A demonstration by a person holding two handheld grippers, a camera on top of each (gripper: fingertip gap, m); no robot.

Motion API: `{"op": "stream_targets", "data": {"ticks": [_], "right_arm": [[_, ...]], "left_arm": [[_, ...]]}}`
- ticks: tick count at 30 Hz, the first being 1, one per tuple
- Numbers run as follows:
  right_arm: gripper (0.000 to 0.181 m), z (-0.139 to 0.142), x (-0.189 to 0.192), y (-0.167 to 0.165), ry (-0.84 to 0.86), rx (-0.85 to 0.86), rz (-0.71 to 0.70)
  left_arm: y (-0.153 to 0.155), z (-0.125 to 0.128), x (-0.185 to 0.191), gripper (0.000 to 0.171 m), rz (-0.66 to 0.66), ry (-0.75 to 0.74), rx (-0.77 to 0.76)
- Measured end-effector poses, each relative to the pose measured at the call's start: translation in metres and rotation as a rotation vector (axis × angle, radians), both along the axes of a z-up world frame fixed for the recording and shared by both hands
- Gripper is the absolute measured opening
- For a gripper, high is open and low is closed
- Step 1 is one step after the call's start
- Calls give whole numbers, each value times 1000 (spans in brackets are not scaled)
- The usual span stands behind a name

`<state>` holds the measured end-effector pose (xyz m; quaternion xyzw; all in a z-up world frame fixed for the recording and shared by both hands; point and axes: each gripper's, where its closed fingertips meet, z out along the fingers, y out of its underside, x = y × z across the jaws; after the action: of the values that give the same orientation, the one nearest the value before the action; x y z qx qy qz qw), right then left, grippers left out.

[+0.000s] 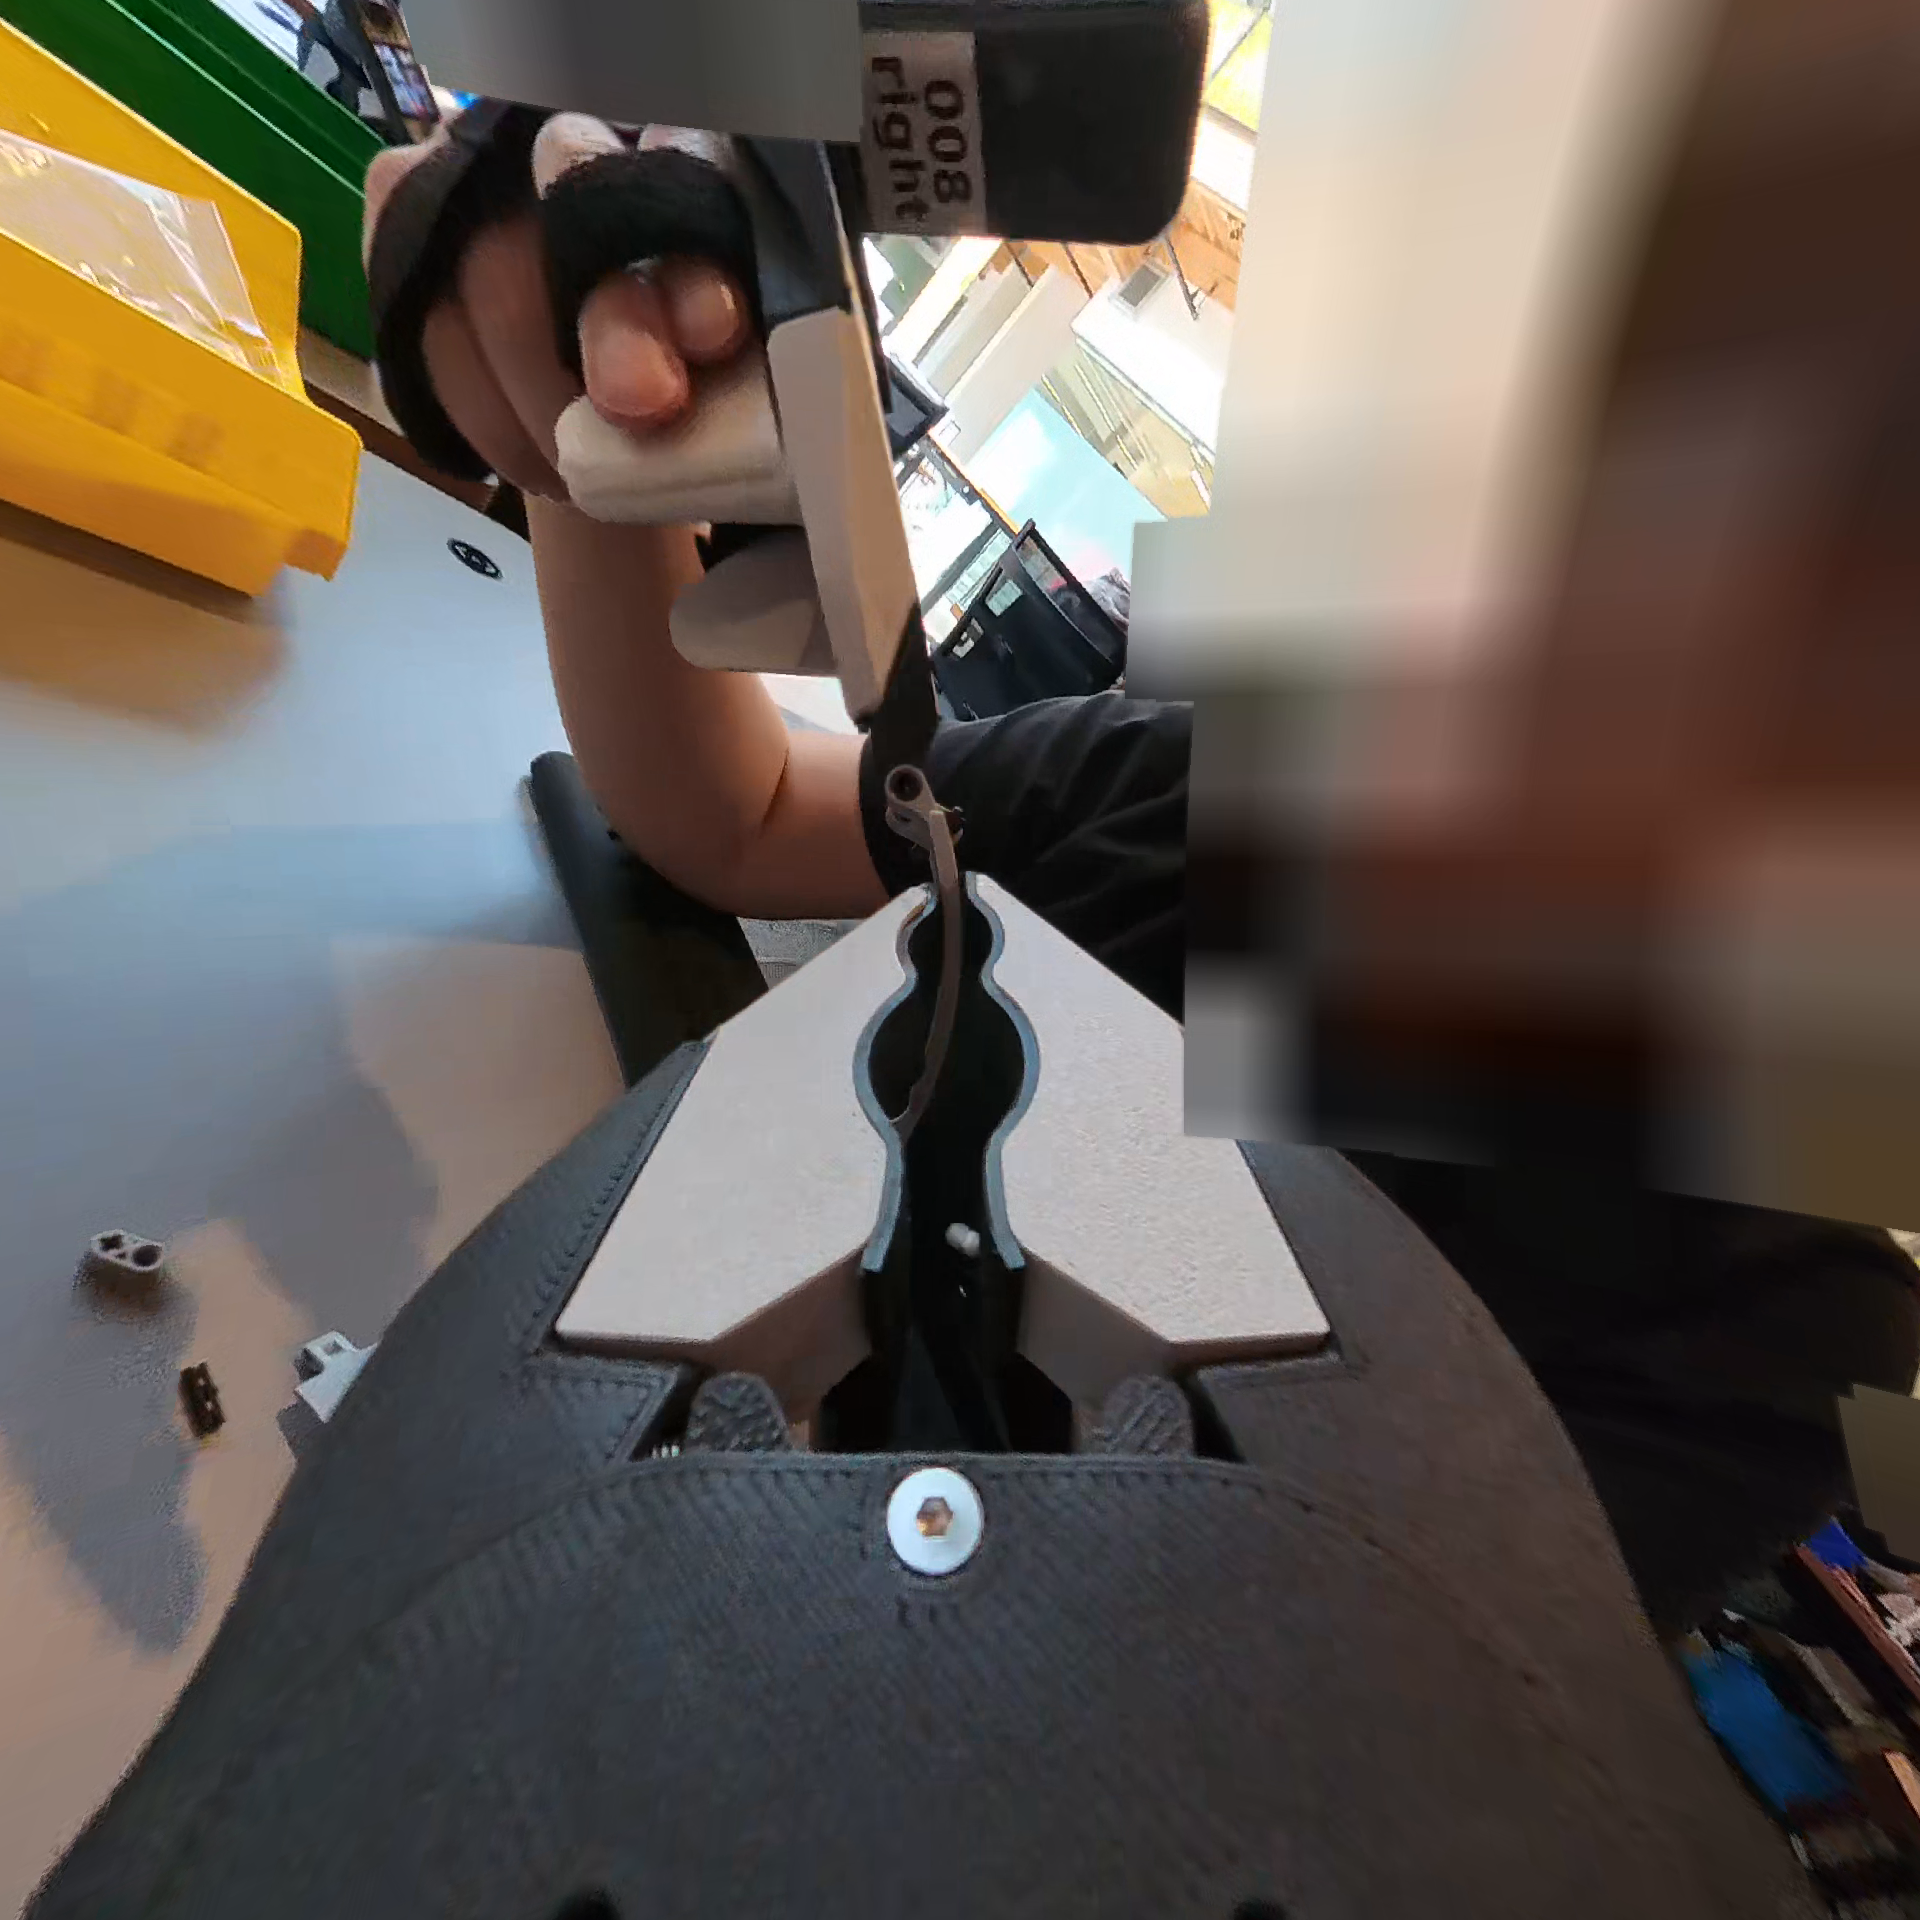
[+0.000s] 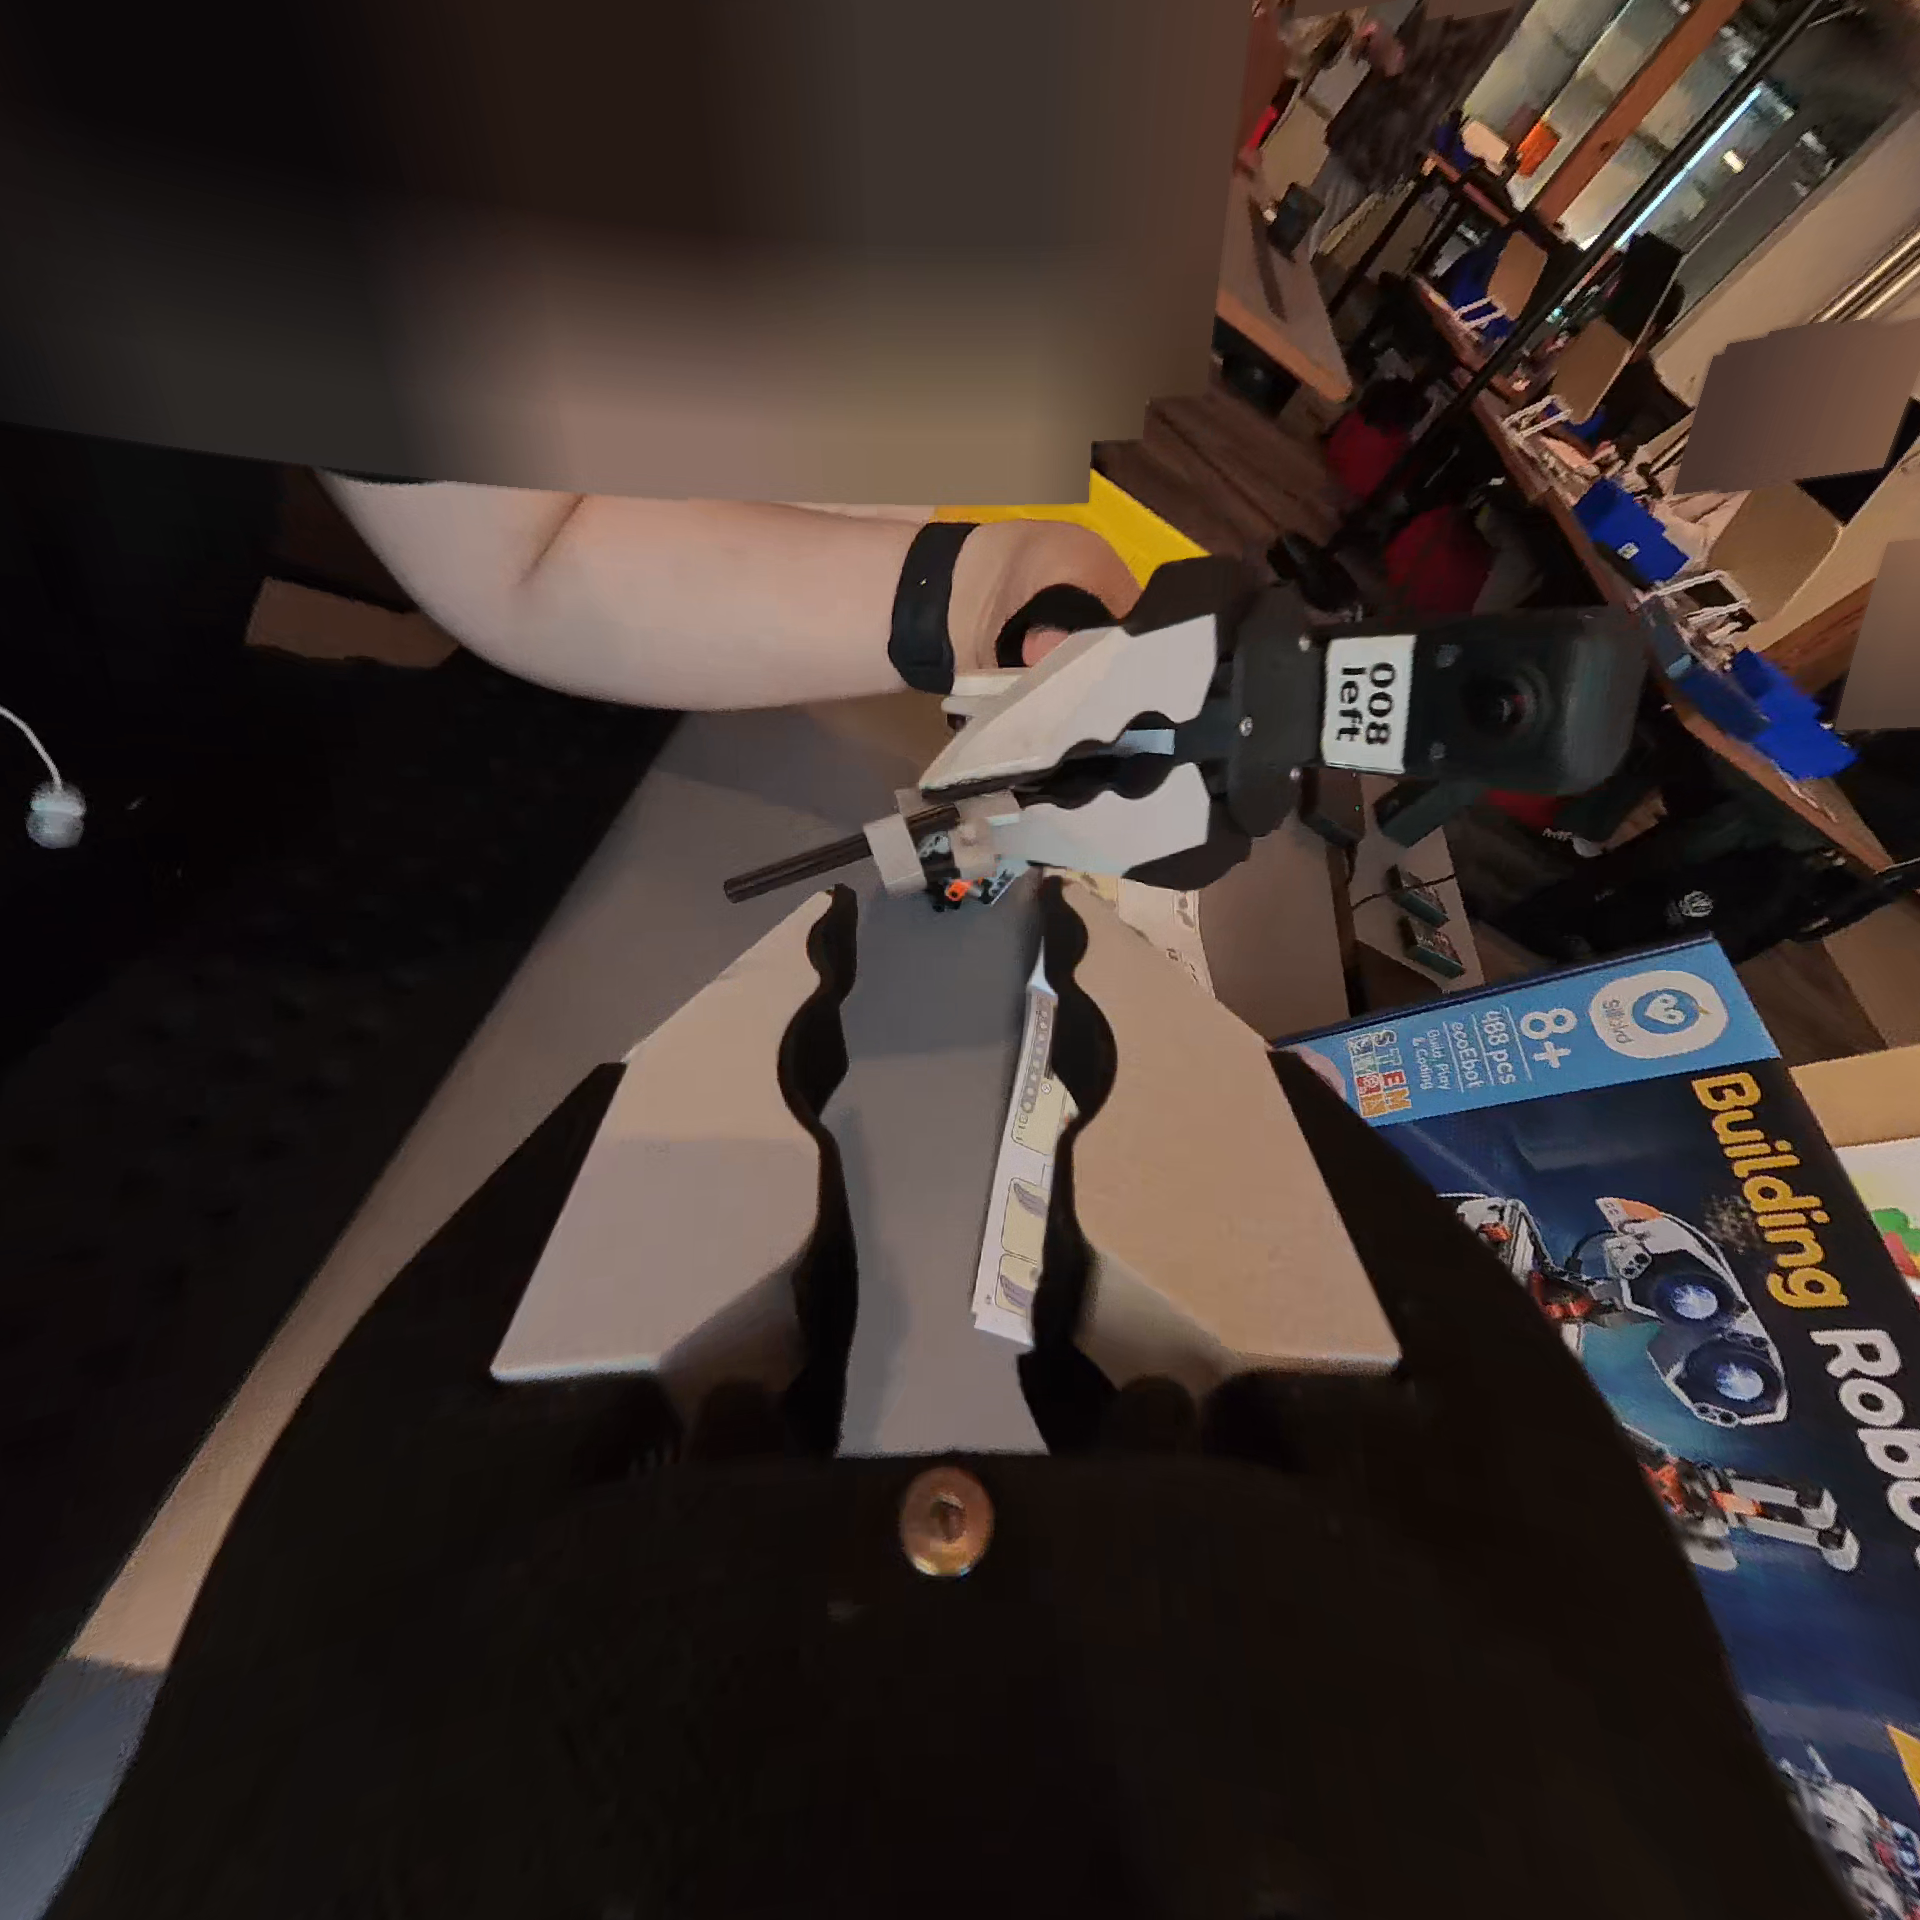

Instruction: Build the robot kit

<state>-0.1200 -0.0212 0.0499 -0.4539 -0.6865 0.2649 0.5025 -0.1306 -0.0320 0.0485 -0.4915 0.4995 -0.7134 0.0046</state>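
Observation:
My left gripper (image 1: 943,891) is shut on a small grey brick assembly (image 1: 935,987), a curved thin piece with a grey connector (image 1: 909,795) sticking out past the tips. In the right wrist view the left gripper (image 2: 961,805) holds the same pale grey assembly (image 2: 904,836), with a black axle (image 2: 790,873) poking out to the left. My right gripper (image 2: 945,899) is open and empty, its tips just below the assembly. In the left wrist view the right gripper's finger (image 1: 847,499) comes down from above, its dark tip next to the connector. A gloved hand (image 1: 582,343) holds it.
A yellow bin (image 1: 135,343) and a green bin (image 1: 270,156) stand at the far left on the grey table (image 1: 260,779). Small loose grey and black parts (image 1: 125,1252) lie at the left. A blue kit box (image 2: 1662,1195) and a paper sheet (image 2: 1023,1143) lie under the right gripper. Less than 4 cm separates the two grippers' tips.

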Motion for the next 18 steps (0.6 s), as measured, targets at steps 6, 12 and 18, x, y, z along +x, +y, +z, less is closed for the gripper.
{"op": "stream_targets", "data": {"ticks": [6, 12, 18], "right_arm": [[25, -14, -10, -8, -122, 89, -5], [22, -20, -8, -6, -192, 115, -48], [16, -20, -9, 0, -207, 150, -71]], "left_arm": [[-6, -8, 0, 0, -37, 38, 4], [-3, -14, 2, 0, -34, 71, -19], [0, -15, 2, 0, -16, 67, 7]]}}
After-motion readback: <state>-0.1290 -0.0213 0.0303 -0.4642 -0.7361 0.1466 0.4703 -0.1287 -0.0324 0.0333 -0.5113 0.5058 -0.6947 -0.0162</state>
